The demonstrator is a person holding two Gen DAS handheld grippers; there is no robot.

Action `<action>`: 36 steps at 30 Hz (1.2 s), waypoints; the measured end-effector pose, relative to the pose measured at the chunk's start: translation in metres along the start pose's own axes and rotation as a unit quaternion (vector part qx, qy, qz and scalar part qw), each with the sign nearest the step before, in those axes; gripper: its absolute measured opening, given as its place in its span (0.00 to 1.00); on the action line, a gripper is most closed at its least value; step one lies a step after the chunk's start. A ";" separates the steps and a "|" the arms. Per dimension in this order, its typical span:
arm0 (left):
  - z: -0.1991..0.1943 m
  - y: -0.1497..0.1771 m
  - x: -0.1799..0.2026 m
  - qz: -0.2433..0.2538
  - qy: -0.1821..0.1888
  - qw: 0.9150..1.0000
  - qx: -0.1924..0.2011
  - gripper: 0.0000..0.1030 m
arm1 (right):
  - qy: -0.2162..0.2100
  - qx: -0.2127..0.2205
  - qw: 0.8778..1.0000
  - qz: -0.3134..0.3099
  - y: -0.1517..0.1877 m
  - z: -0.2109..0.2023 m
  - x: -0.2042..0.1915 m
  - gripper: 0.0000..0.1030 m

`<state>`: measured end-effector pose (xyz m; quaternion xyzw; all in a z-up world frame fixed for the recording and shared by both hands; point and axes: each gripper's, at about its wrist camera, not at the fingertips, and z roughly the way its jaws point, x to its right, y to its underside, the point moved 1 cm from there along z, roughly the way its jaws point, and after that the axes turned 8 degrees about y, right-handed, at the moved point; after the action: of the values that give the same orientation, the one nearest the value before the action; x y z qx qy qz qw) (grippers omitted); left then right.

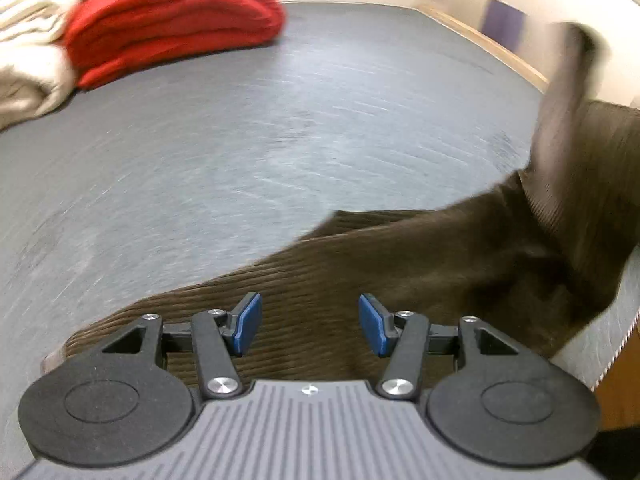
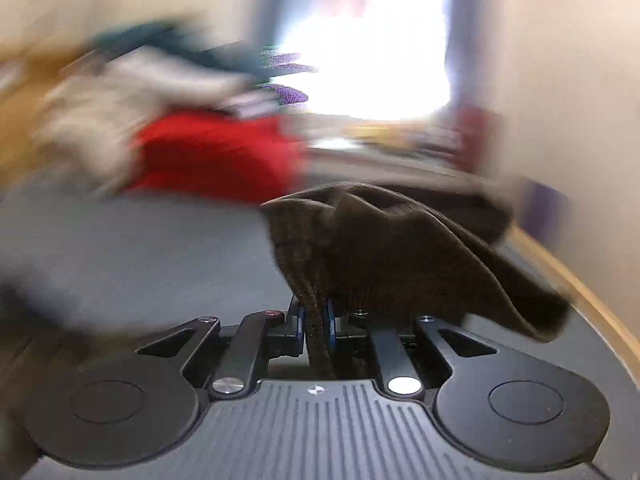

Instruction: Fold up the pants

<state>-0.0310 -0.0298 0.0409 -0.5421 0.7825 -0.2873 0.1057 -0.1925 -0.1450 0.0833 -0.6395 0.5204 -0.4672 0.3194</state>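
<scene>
Grey mattress [image 1: 248, 128], red blanket [image 1: 172, 20] at its far end. My right gripper [image 2: 315, 322] pinches a bunched edge of the brown corduroy pants [image 1: 400, 264], lifted; my left gripper [image 1: 310, 322] hovers wide, empty, above them. Folding looks barely begun.

A home bedroom: a grey mattress [image 1: 280, 128] with wooden edging, a folded red blanket [image 1: 172, 20] and cream bedding [image 1: 28, 52] piled at upper left.
</scene>
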 end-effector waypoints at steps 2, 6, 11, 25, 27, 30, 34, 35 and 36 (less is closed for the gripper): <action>0.000 0.001 -0.013 -0.014 -0.004 1.000 -0.006 0.58 | -0.083 -0.064 0.992 -0.073 0.026 0.013 -0.057 0.17; 0.006 0.002 -0.023 -0.027 -0.005 0.999 -0.018 0.58 | -0.181 -0.177 0.953 -0.167 0.071 0.033 -0.105 0.18; 0.019 0.000 -0.022 -0.058 0.034 0.997 -0.026 0.58 | -0.247 -0.175 0.952 -0.053 0.041 0.030 -0.063 0.24; 0.049 0.003 0.032 -0.031 0.031 0.999 -0.030 0.58 | 0.058 -0.262 0.918 0.290 0.089 0.090 0.130 0.45; 0.046 0.006 0.051 -0.004 0.044 0.999 -0.021 0.54 | 0.067 -0.274 0.902 0.327 0.107 0.094 0.141 0.45; 0.062 0.017 0.067 0.030 0.067 0.996 -0.053 0.19 | 0.062 -0.280 0.893 0.348 0.121 0.095 0.143 0.46; 0.098 0.040 0.060 0.038 0.017 0.991 -0.127 0.12 | 0.047 -0.282 0.901 0.325 0.120 0.100 0.137 0.58; 0.093 0.036 0.062 0.033 0.017 0.992 -0.124 0.13 | 0.053 -0.288 0.902 0.317 0.119 0.101 0.138 0.58; 0.086 0.032 0.063 0.027 0.026 0.993 -0.112 0.15 | 0.058 -0.299 0.900 0.313 0.121 0.104 0.141 0.58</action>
<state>-0.0395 -0.1078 -0.0378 -0.5216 0.8265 -0.2094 0.0318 -0.1373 -0.3200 -0.0250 -0.4811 0.8263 -0.2018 0.2124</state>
